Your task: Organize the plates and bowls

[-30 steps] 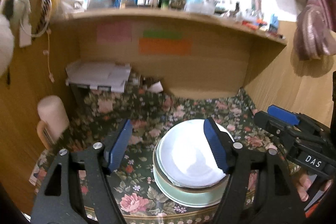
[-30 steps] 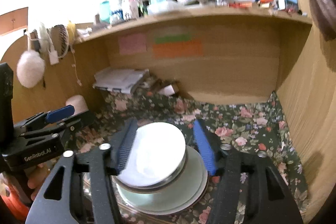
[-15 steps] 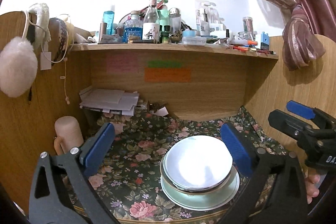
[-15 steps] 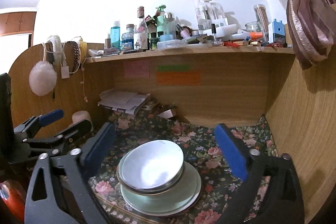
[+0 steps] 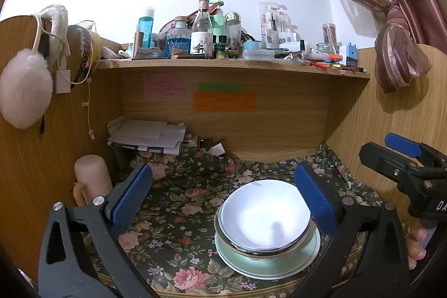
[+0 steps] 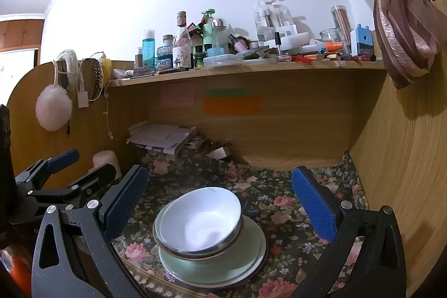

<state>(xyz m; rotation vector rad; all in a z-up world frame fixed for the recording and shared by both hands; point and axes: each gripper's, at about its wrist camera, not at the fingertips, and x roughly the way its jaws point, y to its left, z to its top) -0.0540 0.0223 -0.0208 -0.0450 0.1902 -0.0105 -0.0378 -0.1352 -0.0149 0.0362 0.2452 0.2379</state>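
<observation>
Left wrist view alone: fingertips (image 5: 417, 243) beside wide right hand-held gripper (image 5: 402, 155); left hand-held gripper (image 5: 223, 200) wide too

At your 12 o'clock, bottles (image 5: 201, 27) crowd the shelf (image 5: 232, 66); sticky notes (image 5: 224, 101) below; papers (image 5: 148, 136) at 10; curtain (image 5: 396, 52) at 2.

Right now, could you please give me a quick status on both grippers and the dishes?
Left gripper open, empty. Right gripper open, empty. White bowl stacked on green plate. Nothing between fingers and stack.
</observation>
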